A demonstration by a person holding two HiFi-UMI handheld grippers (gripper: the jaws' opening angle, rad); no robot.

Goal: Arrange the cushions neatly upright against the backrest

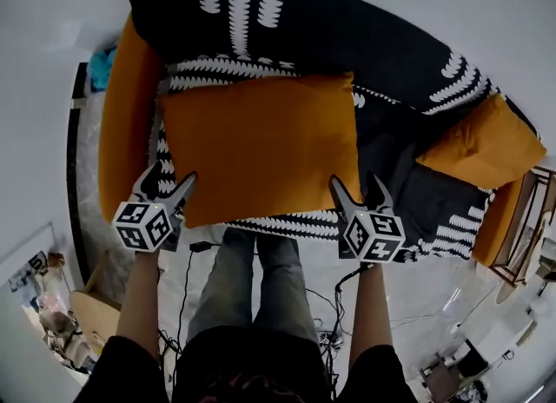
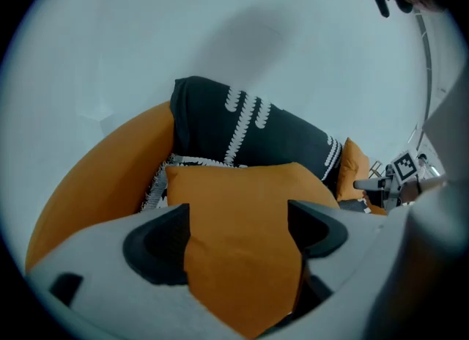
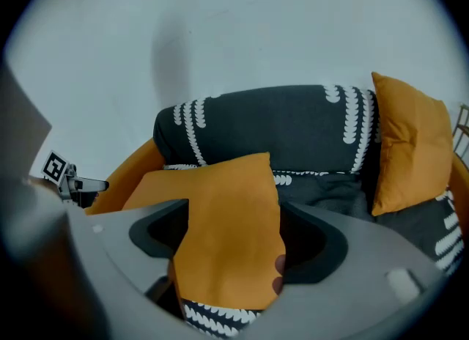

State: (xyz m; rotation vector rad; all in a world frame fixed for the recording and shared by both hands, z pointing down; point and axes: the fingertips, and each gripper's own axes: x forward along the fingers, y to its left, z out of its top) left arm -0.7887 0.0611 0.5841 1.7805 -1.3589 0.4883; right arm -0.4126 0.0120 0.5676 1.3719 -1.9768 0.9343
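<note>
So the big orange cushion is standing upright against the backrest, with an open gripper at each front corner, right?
Not upright: the big orange cushion lies flat on the seat, as the head view shows. The rest holds: the left gripper and right gripper are open at its front corners.

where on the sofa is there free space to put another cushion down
Free: the dark seat between the flat orange cushion and the upright cushion at the right end. Crowded: the left and middle of the seat, under that flat cushion.
</note>
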